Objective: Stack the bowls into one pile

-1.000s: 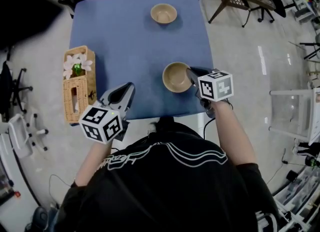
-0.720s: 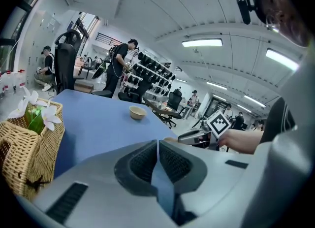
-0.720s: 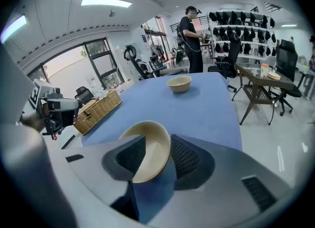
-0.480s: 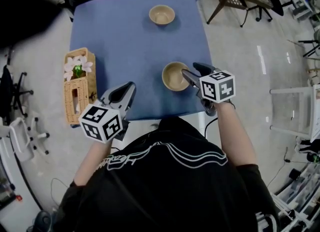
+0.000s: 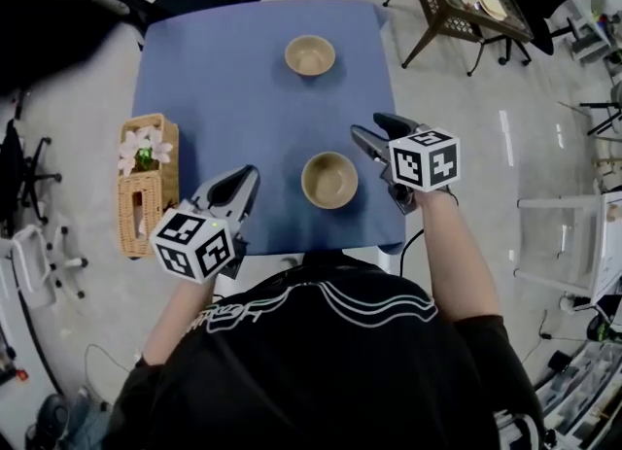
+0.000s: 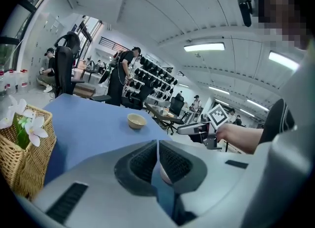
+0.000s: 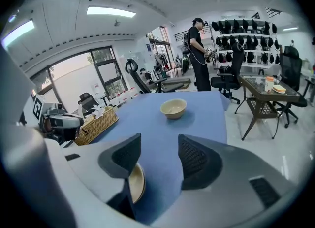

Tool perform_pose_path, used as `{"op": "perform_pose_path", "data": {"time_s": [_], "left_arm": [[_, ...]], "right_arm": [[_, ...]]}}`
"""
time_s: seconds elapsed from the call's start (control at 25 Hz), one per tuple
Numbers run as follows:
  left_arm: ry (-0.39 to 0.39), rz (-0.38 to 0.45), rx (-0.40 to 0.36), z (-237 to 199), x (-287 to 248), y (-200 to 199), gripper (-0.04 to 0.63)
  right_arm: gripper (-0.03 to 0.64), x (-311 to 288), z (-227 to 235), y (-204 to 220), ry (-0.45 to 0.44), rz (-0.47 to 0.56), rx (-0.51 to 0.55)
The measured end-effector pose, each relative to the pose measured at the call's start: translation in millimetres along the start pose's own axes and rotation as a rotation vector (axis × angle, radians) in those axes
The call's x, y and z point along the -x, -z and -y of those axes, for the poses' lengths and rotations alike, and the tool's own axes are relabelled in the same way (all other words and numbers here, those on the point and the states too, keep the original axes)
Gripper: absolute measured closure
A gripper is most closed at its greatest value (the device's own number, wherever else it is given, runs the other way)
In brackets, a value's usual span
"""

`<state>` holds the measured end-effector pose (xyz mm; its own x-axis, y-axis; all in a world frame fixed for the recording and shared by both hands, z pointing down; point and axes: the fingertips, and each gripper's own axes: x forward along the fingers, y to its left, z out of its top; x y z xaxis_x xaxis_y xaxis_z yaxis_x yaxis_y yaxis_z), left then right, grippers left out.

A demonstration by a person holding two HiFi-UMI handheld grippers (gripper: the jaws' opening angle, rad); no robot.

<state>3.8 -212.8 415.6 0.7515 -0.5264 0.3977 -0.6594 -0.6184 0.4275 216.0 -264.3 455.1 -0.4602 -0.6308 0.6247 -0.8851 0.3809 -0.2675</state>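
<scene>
Two bowls are sitting well apart on the blue table (image 5: 224, 79): the near bowl (image 5: 329, 180) by the front edge, the far bowl (image 5: 310, 54) toward the back, with only bare cloth lying between them. The right gripper (image 5: 369, 127) is hovering just right of the near bowl, its jaws just having been opening, now standing apart and empty. The left gripper (image 5: 241, 178) is waiting at the front left, jaws together. A wicker basket (image 5: 144, 207) is sitting at the table's left edge.

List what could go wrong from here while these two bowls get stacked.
1. The near bowl sits fairly close to the front edge of the table; a nudge could tip it off.
2. The right hand-held gripper has just been opening its jaws, with nothing between them; the far bowl is well apart, so a rim grip may slip during the carry.
</scene>
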Motion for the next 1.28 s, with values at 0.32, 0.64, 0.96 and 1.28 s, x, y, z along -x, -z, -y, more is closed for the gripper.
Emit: {"op": "perform_pose_path", "data": {"time_s": [0.32,0.64,0.96,1.28], "left_arm": [[-0.079,0.031,0.037,-7.6,-24.3,-12.3,0.563],[-0.161,0.048,0.078,-22.0,-37.7,-8.2,0.561],[-0.221,0.057,0.125,-33.4,-40.5,7.7,0.561],[-0.255,0.064,0.158,-39.0,-43.0,21.5,0.561]], "right_arm": [[0.376,-32.4,35.7,-49.8,-0.045,-0.024,0.091],[0.376,-87.1,62.0,-80.5,-0.096,-0.039,0.079],[0.376,-140.4,86.3,-93.3,-0.07,-0.052,0.034],[0.39,-176.3,107.7,-85.5,-0.075,-0.063,-0.105]]}}
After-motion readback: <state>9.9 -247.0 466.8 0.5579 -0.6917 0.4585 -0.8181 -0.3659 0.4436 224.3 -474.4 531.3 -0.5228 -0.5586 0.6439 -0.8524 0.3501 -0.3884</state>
